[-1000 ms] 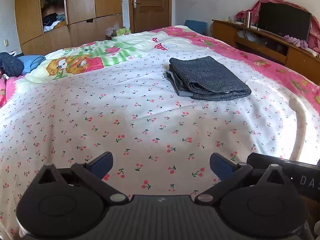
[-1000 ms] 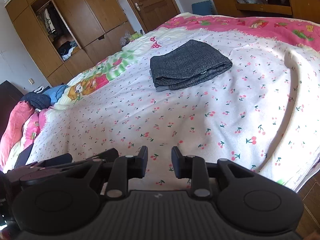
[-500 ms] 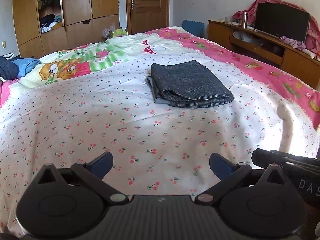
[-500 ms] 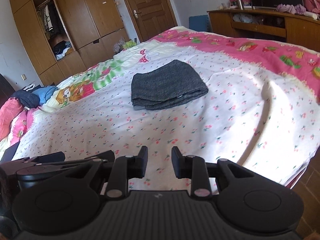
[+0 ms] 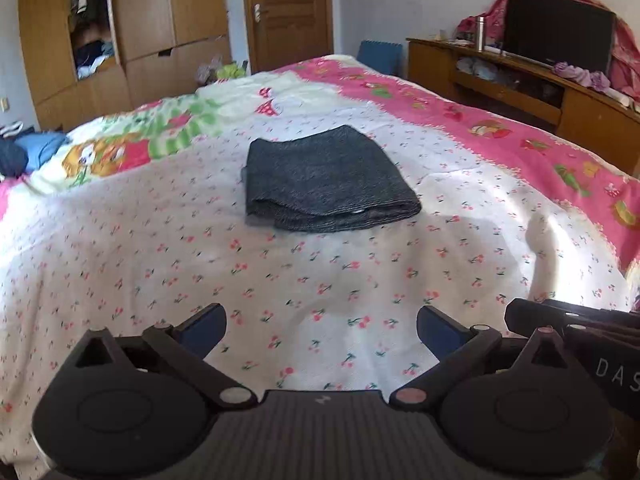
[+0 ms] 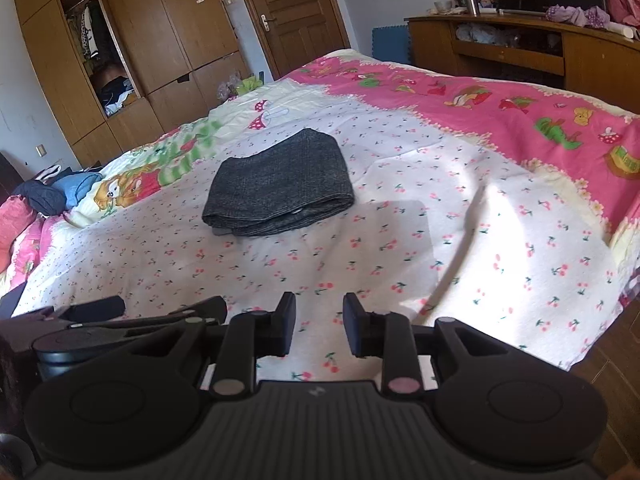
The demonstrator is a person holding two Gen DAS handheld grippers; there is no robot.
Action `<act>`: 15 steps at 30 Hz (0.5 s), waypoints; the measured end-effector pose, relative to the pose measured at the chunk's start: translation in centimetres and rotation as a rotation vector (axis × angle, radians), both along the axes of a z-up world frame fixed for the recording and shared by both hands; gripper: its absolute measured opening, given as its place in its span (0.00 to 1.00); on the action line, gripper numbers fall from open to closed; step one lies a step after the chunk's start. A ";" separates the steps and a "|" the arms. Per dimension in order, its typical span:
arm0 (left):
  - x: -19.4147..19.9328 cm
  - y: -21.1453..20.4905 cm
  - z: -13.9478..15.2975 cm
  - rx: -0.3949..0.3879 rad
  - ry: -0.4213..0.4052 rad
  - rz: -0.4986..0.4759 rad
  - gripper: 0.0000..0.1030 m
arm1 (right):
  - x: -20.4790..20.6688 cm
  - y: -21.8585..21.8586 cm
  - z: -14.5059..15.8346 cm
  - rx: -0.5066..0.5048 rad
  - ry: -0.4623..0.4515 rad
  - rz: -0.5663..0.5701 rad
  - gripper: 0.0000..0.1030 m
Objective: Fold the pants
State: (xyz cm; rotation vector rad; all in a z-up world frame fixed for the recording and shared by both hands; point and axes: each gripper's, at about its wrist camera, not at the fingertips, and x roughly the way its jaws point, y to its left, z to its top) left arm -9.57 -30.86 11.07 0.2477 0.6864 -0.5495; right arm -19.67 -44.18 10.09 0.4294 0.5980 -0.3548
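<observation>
- Bed [image 5: 120,264]: the largest item, spread with a white cherry-print sheet [image 6: 500,240]; a pink cartoon-print border runs along the far side.
- Wardrobe [image 6: 132,40]: wooden, one door open, clothes inside.
- Pants [image 5: 324,184]: dark grey woven fabric, folded into a compact rectangle, lying flat mid-bed, well apart from both of my grippers. I judge them soft and limp, moderately heavy, not slippery and not fragile; the layers would slide apart if lifted by one corner. Best hold: the thick folded edge nearest me, pinching all layers together, one gripper towards each end.
- My left gripper [image 5: 322,326]: jaws wide apart, nothing between them.
- My right gripper [image 6: 319,330]: jaws narrow with a clear gap, empty.
</observation>
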 end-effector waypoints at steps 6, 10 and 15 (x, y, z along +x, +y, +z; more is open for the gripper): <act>-0.2 -0.8 -1.3 -0.006 0.043 -0.002 1.00 | -0.7 -1.2 -1.0 0.009 0.008 -0.002 0.27; -0.3 -1.2 -1.9 0.019 0.032 0.008 1.00 | -0.6 -1.6 -1.8 0.030 0.013 -0.003 0.27; -0.1 -1.2 -2.3 0.030 0.040 0.023 1.00 | -0.3 -1.7 -2.4 0.042 0.016 0.003 0.27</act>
